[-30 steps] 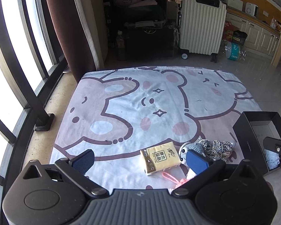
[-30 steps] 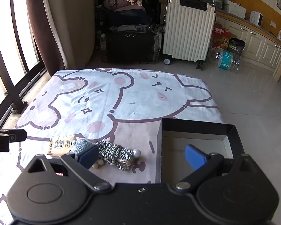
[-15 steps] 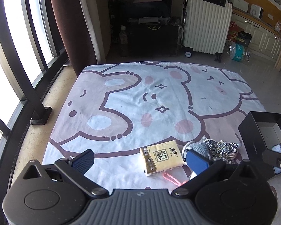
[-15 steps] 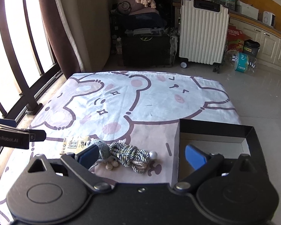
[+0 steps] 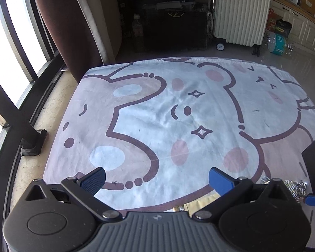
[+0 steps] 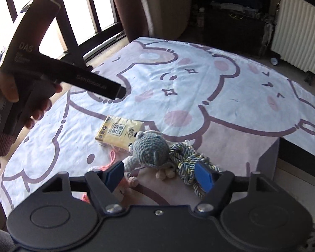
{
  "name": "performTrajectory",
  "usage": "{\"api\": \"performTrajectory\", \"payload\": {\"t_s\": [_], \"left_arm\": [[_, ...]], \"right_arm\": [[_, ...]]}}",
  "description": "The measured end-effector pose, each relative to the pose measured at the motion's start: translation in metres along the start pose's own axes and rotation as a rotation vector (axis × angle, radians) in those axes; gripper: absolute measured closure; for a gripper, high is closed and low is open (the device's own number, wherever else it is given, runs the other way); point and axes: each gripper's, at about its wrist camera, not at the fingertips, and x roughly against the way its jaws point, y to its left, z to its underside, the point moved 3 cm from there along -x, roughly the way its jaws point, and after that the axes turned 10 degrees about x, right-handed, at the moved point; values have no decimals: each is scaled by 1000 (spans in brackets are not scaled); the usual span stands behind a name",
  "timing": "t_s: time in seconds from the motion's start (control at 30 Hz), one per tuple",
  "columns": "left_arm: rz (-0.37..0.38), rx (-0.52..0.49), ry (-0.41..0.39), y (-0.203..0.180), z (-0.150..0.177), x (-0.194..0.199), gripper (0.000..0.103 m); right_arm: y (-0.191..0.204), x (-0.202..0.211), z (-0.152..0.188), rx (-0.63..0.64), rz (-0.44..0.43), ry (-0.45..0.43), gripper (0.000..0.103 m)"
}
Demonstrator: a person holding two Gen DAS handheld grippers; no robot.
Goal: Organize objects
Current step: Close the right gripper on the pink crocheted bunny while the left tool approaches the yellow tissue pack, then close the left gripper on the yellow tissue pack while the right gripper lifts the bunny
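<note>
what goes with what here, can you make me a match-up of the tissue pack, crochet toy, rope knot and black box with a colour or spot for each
Things:
1. tissue pack
2. crochet toy
3. rope knot
4. black box

Descriptions:
A. grey-blue yarn, between the pack and the rope
B. at the right edge of the sheet
C. yellow, lying flat, furthest left of the items
D. twisted striped cord, right of the toy

Pairs: 1-C, 2-A, 3-D, 4-B

Crocheted yarn toy (image 6: 151,151), twisted rope (image 6: 191,166), matt printed cloth sheet (image 6: 199,84).
</note>
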Motion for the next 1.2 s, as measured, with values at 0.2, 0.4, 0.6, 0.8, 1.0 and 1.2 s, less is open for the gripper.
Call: {"api": "performTrajectory", "payload": {"t_s": [0.2, 0.4, 0.6, 0.8, 1.0, 1.2], "left_arm": [[31, 17, 112, 1, 12, -27, 0], [132, 93, 200, -6, 22, -33, 0], [133, 130, 245, -13, 32, -35, 0], [102, 161, 268, -18, 41, -32, 0], [57, 193, 249, -13, 62, -30, 0], [12, 171, 163, -12, 62, -21, 26]], "right_arm": [[2, -23, 4, -50, -154, 93, 43], [8, -26, 13, -107, -274, 142, 46], [8, -21, 22, -157, -347, 179, 51], [18, -29, 28, -213, -370, 224, 55], [35, -36, 28, -217, -302, 250, 61], [37, -23, 39, -281, -220, 243, 74]]}}
